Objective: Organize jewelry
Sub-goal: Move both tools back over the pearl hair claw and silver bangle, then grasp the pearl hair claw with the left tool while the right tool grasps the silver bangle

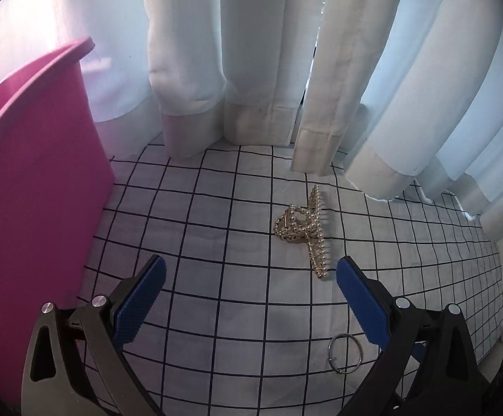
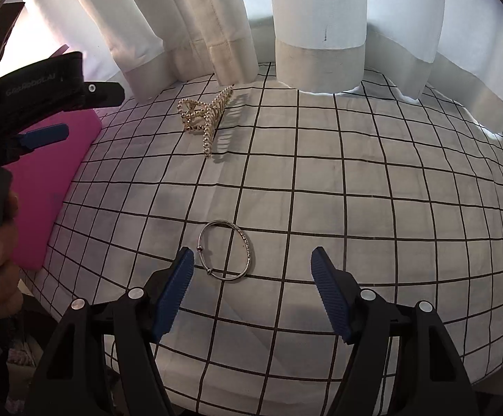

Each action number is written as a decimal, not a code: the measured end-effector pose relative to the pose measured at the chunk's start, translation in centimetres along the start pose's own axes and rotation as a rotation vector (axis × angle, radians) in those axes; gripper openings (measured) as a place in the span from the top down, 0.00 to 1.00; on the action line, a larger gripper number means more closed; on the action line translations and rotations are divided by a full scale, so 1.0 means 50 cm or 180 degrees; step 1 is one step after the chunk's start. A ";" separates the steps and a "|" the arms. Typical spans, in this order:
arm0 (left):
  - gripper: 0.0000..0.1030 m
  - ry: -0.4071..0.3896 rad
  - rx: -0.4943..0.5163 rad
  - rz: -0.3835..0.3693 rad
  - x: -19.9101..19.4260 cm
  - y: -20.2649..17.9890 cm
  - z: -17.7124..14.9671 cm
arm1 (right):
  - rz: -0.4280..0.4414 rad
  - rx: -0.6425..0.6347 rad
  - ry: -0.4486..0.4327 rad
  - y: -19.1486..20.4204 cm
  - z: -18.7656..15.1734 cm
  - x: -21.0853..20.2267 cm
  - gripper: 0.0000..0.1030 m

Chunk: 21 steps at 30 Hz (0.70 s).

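A gold, pearl-studded hair claw (image 1: pixel 303 228) lies on the checked cloth, just ahead of my open, empty left gripper (image 1: pixel 251 270), nearer its right finger. It also shows far off in the right wrist view (image 2: pixel 204 118). A thin silver bangle (image 2: pixel 225 250) lies flat on the cloth just ahead of my open, empty right gripper (image 2: pixel 251 260), nearer its left finger. The bangle also shows in the left wrist view (image 1: pixel 345 353), under the right finger. A pink bin (image 1: pixel 33 190) stands at the left.
White curtains (image 1: pixel 258 69) hang down to the cloth along the far edge. The white cloth with a black grid (image 2: pixel 355 190) covers the table. The left gripper's body and the hand holding it (image 2: pixel 26 131) show at the left of the right wrist view, before the pink bin (image 2: pixel 54 173).
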<state>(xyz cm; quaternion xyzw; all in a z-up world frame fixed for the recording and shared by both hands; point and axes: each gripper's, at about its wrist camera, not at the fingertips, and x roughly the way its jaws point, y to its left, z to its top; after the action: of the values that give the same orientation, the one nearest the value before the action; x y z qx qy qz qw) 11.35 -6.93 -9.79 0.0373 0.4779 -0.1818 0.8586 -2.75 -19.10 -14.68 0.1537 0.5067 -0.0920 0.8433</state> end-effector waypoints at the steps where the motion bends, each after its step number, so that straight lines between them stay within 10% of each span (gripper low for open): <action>1: 0.06 0.0030 0.0001 0.0003 0.019 -0.006 -0.001 | -0.0018 -0.0012 0.0000 0.003 -0.003 0.005 0.35; 21: 0.06 0.0266 0.0206 0.0161 0.190 -0.090 0.033 | -0.0206 -0.0233 0.0059 0.023 -0.022 0.063 0.35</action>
<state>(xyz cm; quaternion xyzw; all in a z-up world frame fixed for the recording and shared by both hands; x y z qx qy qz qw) 15.63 -14.15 -16.32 0.0847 0.5061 -0.1736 0.8406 -1.81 -17.63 -17.72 0.1071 0.5223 -0.0992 0.8402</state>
